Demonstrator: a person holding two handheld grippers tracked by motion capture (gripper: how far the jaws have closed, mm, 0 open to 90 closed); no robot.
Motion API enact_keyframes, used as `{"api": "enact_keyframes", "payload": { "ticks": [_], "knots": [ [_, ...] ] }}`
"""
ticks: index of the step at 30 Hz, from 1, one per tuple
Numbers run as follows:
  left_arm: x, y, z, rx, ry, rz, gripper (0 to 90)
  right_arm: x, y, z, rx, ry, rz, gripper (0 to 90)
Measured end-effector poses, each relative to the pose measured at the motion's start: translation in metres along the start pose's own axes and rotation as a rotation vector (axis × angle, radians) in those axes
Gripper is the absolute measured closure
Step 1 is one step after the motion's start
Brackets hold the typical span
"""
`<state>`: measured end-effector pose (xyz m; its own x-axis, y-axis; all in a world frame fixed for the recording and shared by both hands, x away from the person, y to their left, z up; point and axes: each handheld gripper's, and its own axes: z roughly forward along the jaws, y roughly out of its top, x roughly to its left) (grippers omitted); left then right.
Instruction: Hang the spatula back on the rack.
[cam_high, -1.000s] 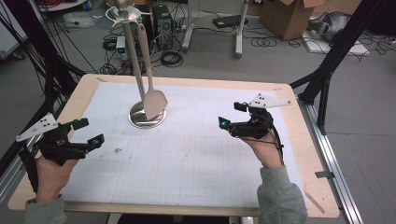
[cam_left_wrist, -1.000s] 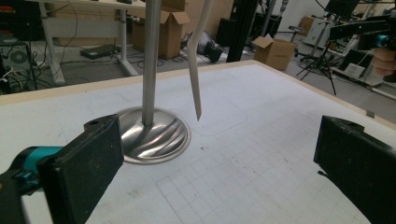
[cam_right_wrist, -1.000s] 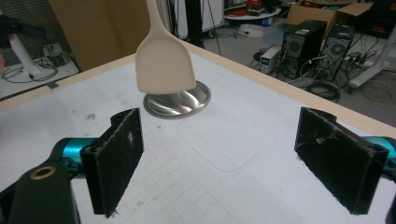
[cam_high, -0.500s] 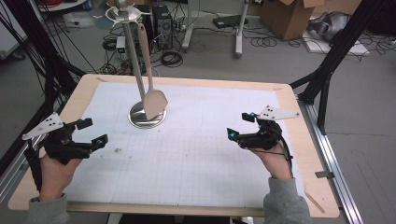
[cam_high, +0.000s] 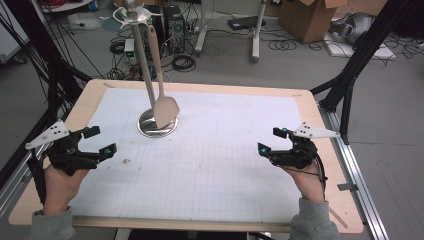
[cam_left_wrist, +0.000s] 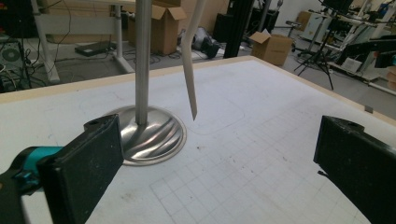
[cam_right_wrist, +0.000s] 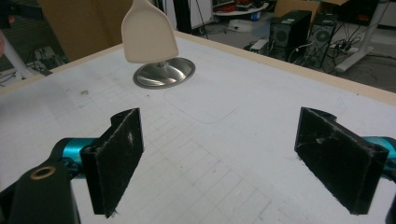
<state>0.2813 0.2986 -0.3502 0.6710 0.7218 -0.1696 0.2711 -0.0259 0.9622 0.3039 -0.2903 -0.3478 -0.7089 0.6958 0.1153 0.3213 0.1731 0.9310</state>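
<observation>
Both grippers, left (cam_high: 100, 141) and right (cam_high: 270, 140), gape wide over the surface (cam_high: 225, 165). The high view shows the spatula (cam_high: 165, 111) hanging from its stand (cam_high: 158, 125); both gripper views crop the hook.

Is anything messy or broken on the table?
Nothing is broken. The spatula hangs straight from the metal stand. The only mess is a few small dark smudges on the white mat near the left claw.
</observation>
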Motion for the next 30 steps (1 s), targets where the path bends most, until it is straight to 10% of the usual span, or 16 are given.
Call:
{"api": "enact_keyframes", "payload": {
  "ticks": [30],
  "knots": [
    [-0.002, 0.000, -0.002, -0.012, 0.010, 0.018, 2.0, -0.013, -0.030, -0.036, -0.083, 0.048, 0.011, 14.8]
  ]
}}
